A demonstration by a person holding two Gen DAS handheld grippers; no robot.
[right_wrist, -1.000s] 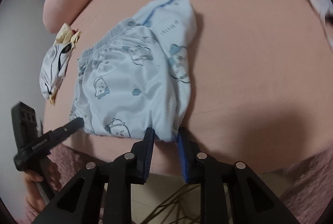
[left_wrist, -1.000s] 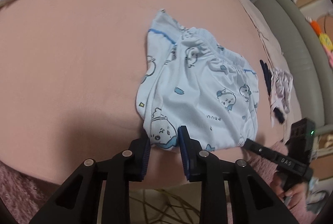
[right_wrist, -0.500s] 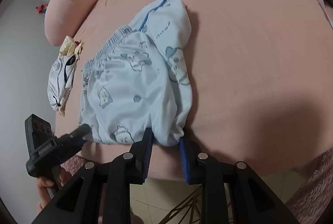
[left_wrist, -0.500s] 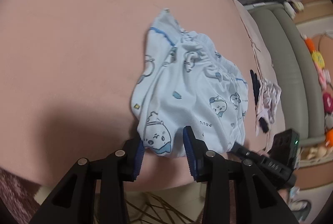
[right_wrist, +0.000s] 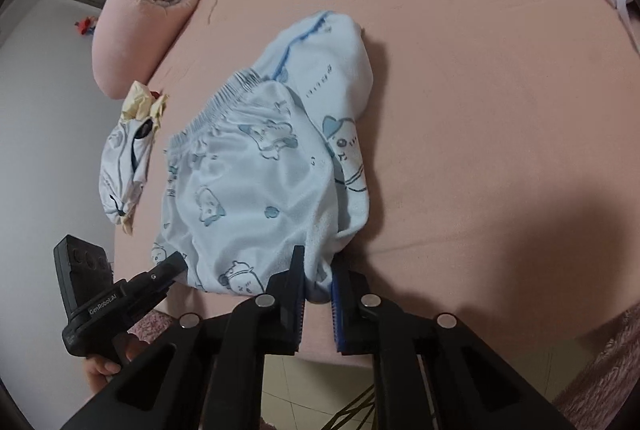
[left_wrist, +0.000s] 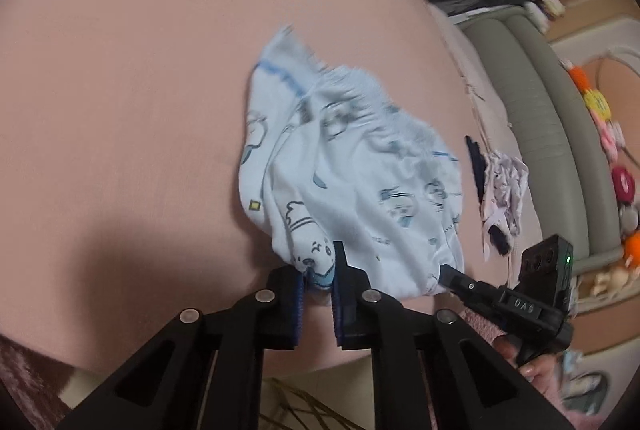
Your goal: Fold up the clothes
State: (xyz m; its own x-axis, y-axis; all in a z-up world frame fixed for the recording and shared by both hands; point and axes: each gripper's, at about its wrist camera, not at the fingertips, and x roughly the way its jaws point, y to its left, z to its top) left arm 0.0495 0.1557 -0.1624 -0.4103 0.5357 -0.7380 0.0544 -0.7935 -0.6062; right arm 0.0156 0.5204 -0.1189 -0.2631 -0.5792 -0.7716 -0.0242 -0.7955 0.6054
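The pale blue shorts with cartoon prints lie bunched on the pink bed, close to its near edge, with the gathered waistband turned away from you and one leg folded under on the far side.

Your left gripper is clamped on the near hem at one corner; blue fabric fills the narrow gap between its pads. Your right gripper pinches the other near corner the same way, with cloth caught between its fingers. In each wrist view the other gripper's tip meets the hem further along the same edge.

Just beside the shorts, toward the left in the right wrist view, sits a small white garment with a yellowish piece on top. Beyond it a rolled pink blanket rests at the bed's edge. On the opposite side, a crumpled white and dark patterned cloth lies near a grey padded headboard.
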